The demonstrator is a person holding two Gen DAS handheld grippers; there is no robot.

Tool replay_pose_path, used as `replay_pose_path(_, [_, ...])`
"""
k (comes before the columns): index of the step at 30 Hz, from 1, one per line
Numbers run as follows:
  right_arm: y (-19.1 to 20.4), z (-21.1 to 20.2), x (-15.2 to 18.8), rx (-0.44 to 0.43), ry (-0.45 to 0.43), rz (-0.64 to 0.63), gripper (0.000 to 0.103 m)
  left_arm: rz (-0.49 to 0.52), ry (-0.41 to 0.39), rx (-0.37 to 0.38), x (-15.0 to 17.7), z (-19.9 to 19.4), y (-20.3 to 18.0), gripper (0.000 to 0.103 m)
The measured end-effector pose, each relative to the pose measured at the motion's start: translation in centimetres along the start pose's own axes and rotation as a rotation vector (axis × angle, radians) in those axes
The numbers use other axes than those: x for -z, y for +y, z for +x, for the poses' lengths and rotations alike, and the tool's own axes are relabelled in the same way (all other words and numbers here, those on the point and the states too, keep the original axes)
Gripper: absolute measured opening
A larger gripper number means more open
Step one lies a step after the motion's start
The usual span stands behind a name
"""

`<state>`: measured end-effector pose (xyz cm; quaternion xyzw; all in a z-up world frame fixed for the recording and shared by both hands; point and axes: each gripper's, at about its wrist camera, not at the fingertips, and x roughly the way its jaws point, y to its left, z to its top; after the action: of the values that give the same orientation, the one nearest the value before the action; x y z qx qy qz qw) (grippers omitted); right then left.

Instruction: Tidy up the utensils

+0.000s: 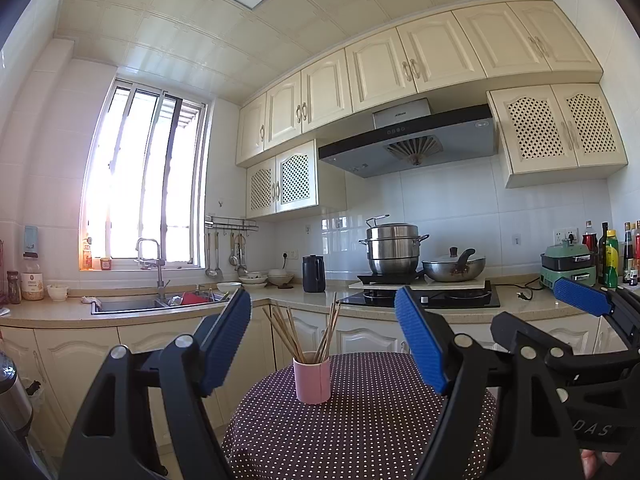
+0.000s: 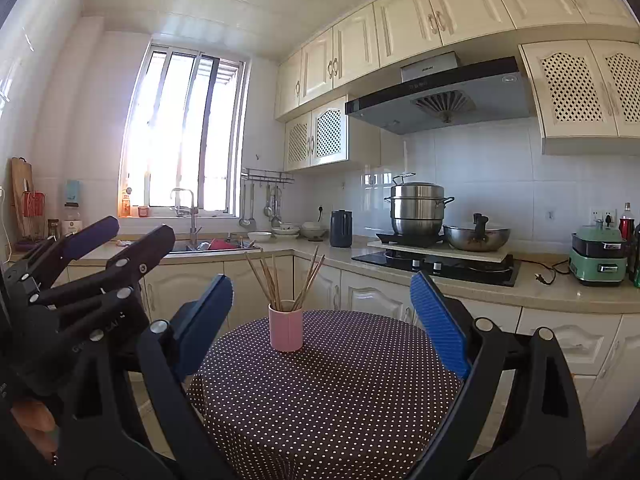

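Bottles (image 1: pixel 612 258) show clearly from left wrist only.

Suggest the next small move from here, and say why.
Probably ease one tool forward toward the chopsticks standing in the pink cup on the dotted tablecloth. Both the left tool and right tool are open, empty and short of the cup, which sits roughly centred ahead of both. Nothing else is on the table.
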<state>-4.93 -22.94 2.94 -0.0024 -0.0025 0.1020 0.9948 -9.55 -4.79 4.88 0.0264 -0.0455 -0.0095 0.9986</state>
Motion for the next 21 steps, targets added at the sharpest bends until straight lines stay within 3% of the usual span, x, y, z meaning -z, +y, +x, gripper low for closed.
replay_pose_path(21, [0.15,0.17,0.37,0.002,0.006,0.0,0.089,0.0,0.002,0.0,0.29,0.02,0.15,0.073])
